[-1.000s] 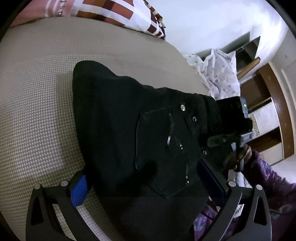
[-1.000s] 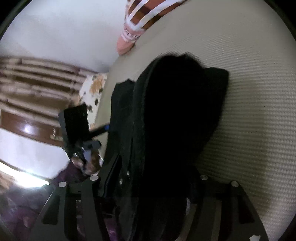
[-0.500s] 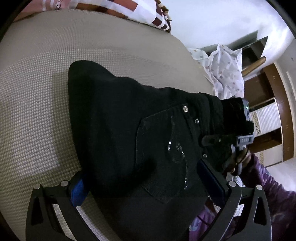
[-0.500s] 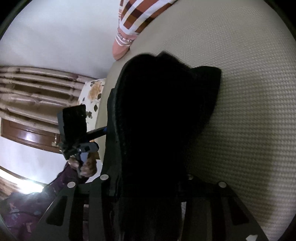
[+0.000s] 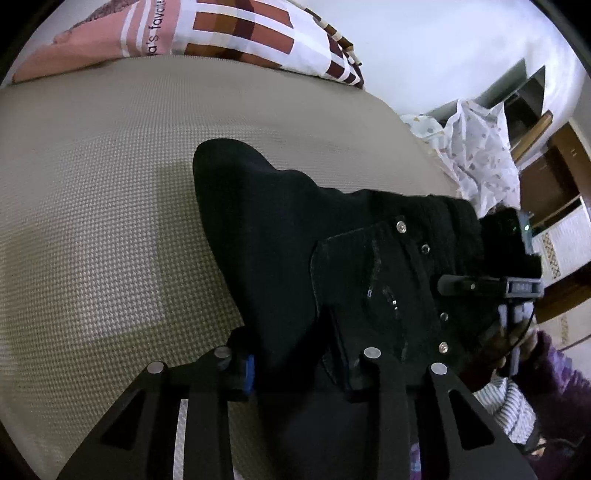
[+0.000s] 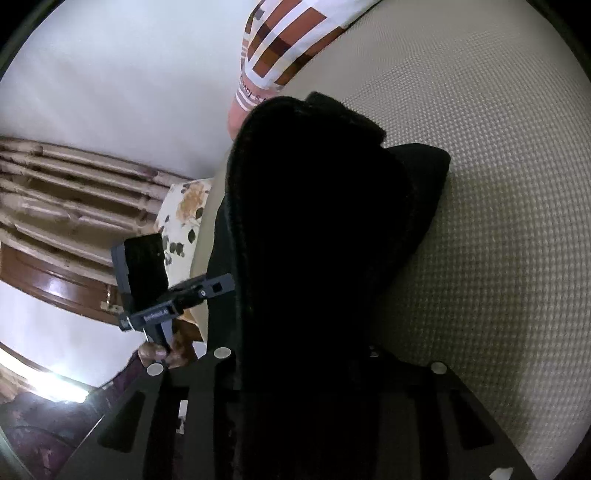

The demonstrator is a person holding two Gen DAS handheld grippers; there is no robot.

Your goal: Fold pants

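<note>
Black pants (image 5: pixel 295 240) lie folded on the beige bed cover (image 5: pixel 92 221), back pocket and rivets facing up. My left gripper (image 5: pixel 295 365) is at their near edge, its jaws closing with a bunch of black fabric pinched between the pads. From the other side, the pants (image 6: pixel 314 240) fill the right wrist view as a dark mound. My right gripper (image 6: pixel 295 369) is closing too, with thick fabric wedged between its fingers. Each tool's camera housing shows in the other's view (image 5: pixel 509 251) (image 6: pixel 144 273), beside the pants.
A striped pink and brown pillow (image 5: pixel 221 33) lies at the head of the bed. White patterned cloth (image 5: pixel 480 155) and wooden shelves (image 5: pixel 554 184) stand beyond the bed's far side. A floral cushion (image 6: pixel 184 206) sits by the wall. A purple sleeve (image 5: pixel 554 387) is close.
My left jaws went from wide apart to pinched together on the pants' edge. The right jaws narrowed on the fabric. Both views tipped slightly upward.
</note>
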